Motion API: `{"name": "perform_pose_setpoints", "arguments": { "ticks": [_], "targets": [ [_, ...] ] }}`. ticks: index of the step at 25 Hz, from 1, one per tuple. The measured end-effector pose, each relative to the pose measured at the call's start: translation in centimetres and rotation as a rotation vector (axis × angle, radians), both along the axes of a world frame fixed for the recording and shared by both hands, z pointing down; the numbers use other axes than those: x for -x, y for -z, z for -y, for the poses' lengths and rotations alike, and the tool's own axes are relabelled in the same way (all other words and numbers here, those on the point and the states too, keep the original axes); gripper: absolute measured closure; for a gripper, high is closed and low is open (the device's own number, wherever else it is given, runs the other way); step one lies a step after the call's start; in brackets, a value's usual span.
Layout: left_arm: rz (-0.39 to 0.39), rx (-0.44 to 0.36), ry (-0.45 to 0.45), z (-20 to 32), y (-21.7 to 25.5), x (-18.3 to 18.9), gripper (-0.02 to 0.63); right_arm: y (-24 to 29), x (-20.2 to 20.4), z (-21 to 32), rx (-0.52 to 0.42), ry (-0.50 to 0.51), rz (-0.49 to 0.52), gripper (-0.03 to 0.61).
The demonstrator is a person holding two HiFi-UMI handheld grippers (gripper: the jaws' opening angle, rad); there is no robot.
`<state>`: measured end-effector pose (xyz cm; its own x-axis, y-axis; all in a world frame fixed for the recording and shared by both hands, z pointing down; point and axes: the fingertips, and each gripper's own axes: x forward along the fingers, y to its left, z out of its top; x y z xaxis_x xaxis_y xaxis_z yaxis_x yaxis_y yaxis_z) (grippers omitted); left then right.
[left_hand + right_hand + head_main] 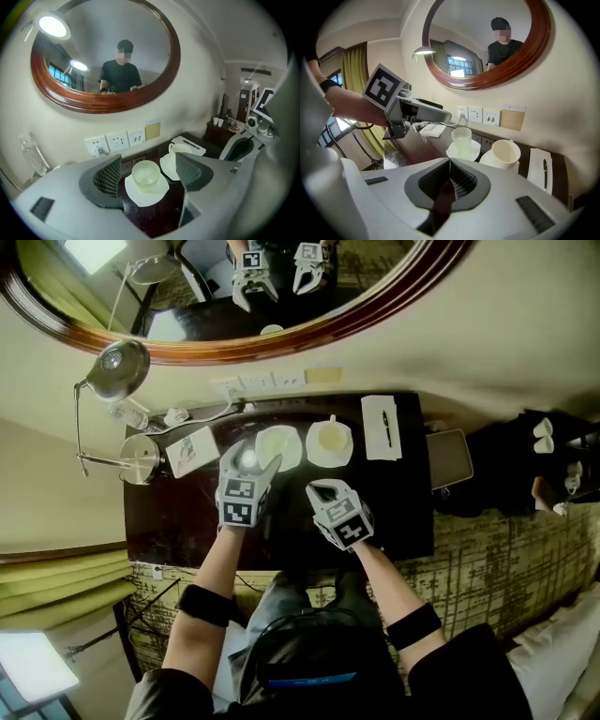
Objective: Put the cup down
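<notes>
Under a big oval mirror (281,338) with a wooden frame, a dark desk (178,531) stands against a pale wall. A person leans over it with a gripper in each hand.

The left gripper (251,460) hangs above the back of the desk, its jaws apart with nothing between the pads. Looking along the jaws, the glass cup (146,176) shows in the gap between them but lower down, and neither pad touches it. The right gripper (321,489) hovers just beside the left one, over the middle of the desk. Its jaws are closed together on nothing.

A desk lamp (117,369) stands at the left end of the desk. A white notepad (373,442) lies at the right, with a pen (386,427) on it.

The glass cup stands upright in the middle of a white saucer (140,198) near the wall sockets. Just to its right, a white cup (505,152) sits on a second saucer (486,161).

The putting down looks done, since the glass cup rests on its saucer by its own weight, level and free of both grippers. As far as can be judged, all that is left is to draw the left gripper clear without knocking the glass. Nothing shows any other cup waiting to be placed.
</notes>
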<state>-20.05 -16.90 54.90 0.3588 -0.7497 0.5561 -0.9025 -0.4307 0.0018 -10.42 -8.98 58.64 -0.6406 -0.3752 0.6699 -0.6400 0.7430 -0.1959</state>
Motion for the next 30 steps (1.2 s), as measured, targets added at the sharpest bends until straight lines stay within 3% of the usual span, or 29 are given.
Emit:
{"name": "perform_pose_setpoints", "arguments": {
  "ticks": [5, 13, 24, 30],
  "targets": [
    [-0.042, -0.033, 0.071, -2.8, 3.3, 0.8, 0.427, 2.3, -2.5, 0.1, -0.055, -0.006, 0.004, 0.558],
    [-0.090, -0.020, 0.094, -8.1, 5.2, -1.2, 0.555, 3.4, -6.6, -0.6, -0.080, -0.032, 0.002, 0.558],
    [-0.157, 0.014, 0.159, -13.5, 4.7, -1.8, 0.614, 4.6, -10.2, -2.0, -0.077, -0.054, 0.011, 0.558],
    [-0.184, 0.036, 0.183, -15.6, 4.2, -2.5, 0.614, 5.4, -13.6, -3.0, -0.092, -0.151, 0.043, 0.558]
  ]
}}
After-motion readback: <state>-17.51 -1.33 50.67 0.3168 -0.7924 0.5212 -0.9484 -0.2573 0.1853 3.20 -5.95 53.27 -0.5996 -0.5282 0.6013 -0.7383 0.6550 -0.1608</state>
